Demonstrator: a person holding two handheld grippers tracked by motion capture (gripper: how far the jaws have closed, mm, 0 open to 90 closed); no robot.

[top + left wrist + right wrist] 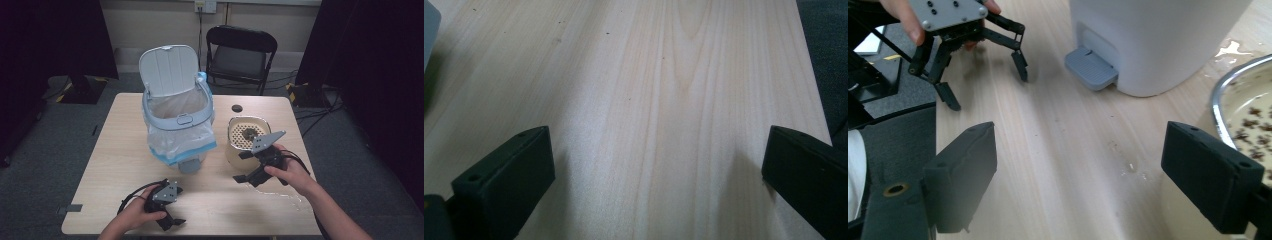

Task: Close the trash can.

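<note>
The right gripper (243, 166), jaws apart and empty, is held just beside the strainer bowl (246, 132) near the table's (110, 150) right edge. The left gripper (170, 216), jaws apart, is held at the near edge.

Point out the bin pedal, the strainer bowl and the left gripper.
pedal (1091, 68), right gripper view, on its grey top face.
bowl (231, 150), high view, on its outer wall, left side.
left gripper (172, 214), high view, midway between its jaw tips.
</note>
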